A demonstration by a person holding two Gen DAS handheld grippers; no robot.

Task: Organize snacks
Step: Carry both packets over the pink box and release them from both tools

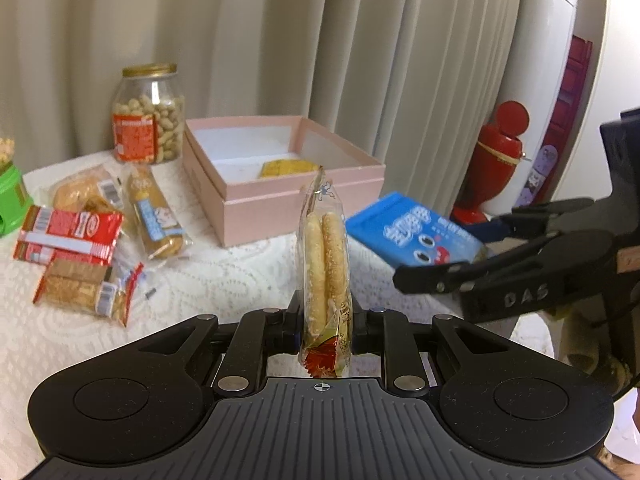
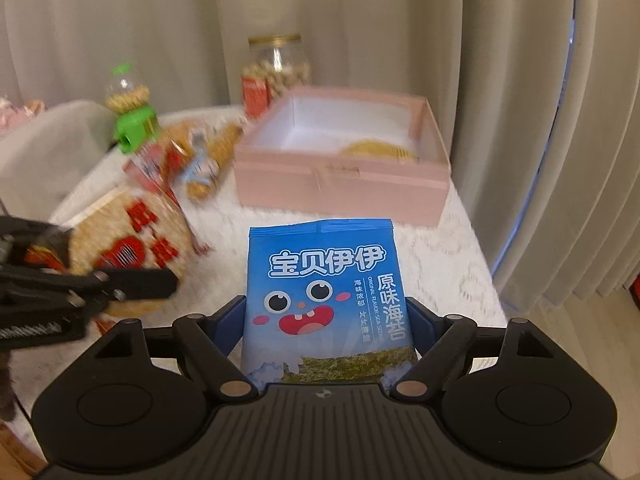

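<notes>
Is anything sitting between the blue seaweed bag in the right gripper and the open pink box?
Nothing visible. In the right wrist view, only bare white tablecloth lies between the seaweed bag and the pink box. The box is open on top, with one yellow packet inside.

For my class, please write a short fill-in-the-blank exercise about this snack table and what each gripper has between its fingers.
1. The left gripper is shut on a clear packet of two ____.
2. The seaweed bag between the right gripper's fingers is coloured ____.
3. The open box on the table is coloured ____.
4. The glass jar with the gold lid holds ____.

Missing words: breadsticks; blue; pink; peanuts
</notes>
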